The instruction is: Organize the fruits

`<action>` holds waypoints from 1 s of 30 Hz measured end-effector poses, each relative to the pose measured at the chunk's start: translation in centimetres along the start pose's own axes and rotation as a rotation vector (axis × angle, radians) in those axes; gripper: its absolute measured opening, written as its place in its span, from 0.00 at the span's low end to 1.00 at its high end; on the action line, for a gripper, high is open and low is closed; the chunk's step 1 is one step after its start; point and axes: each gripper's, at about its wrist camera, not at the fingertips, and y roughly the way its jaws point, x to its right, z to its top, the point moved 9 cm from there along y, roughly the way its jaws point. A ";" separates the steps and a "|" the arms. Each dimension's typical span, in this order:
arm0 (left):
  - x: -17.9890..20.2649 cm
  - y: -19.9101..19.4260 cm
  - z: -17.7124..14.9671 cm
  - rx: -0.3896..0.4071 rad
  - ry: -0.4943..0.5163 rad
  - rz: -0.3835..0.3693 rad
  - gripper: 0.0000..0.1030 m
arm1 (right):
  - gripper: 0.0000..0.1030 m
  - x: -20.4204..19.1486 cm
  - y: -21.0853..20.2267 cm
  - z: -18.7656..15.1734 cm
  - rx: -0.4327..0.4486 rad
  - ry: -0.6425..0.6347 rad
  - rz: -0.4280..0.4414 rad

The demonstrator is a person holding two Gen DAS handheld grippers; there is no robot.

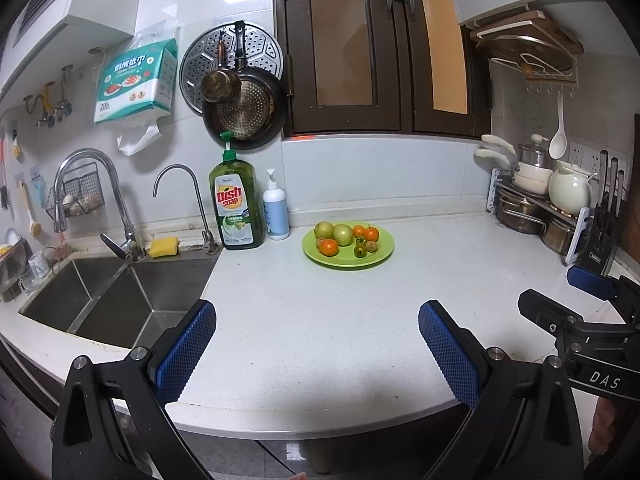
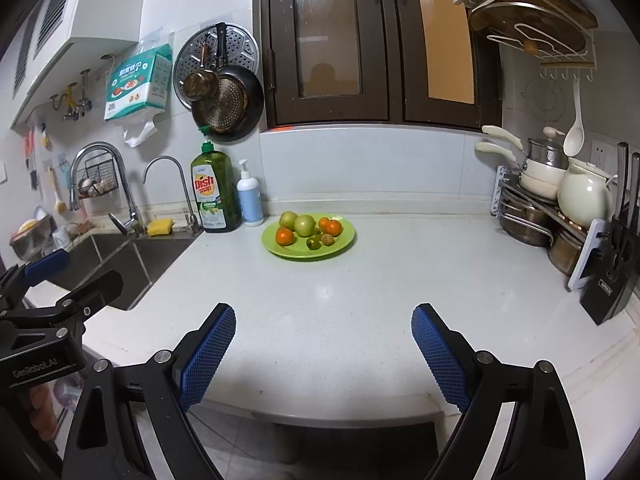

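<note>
A green plate (image 1: 380, 254) (image 2: 344, 240) sits on the white counter near the back wall. It holds two green apples (image 1: 343, 234) (image 2: 305, 225), several orange tangerines (image 1: 329, 247) (image 2: 285, 236) and small dark fruits (image 1: 360, 251) (image 2: 313, 243). My left gripper (image 1: 316, 336) is open and empty, low over the counter's front edge, far short of the plate. My right gripper (image 2: 323, 338) is open and empty, also at the front edge. The right gripper shows at the right of the left wrist view (image 1: 560, 300); the left gripper shows at the left of the right wrist view (image 2: 72, 276).
A steel sink (image 1: 120, 300) (image 2: 132, 264) with two taps lies left. A dish soap bottle (image 1: 237, 208) (image 2: 214, 196) and a white pump bottle (image 1: 276, 210) (image 2: 250, 200) stand left of the plate. A pot rack (image 1: 536, 208) (image 2: 552, 216) and knife block (image 1: 604, 232) (image 2: 616, 268) stand at right.
</note>
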 end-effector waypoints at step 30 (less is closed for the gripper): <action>0.4 0.0 0.0 -0.008 0.001 0.010 1.00 | 0.88 0.2 -0.1 -0.3 -0.008 -0.004 0.017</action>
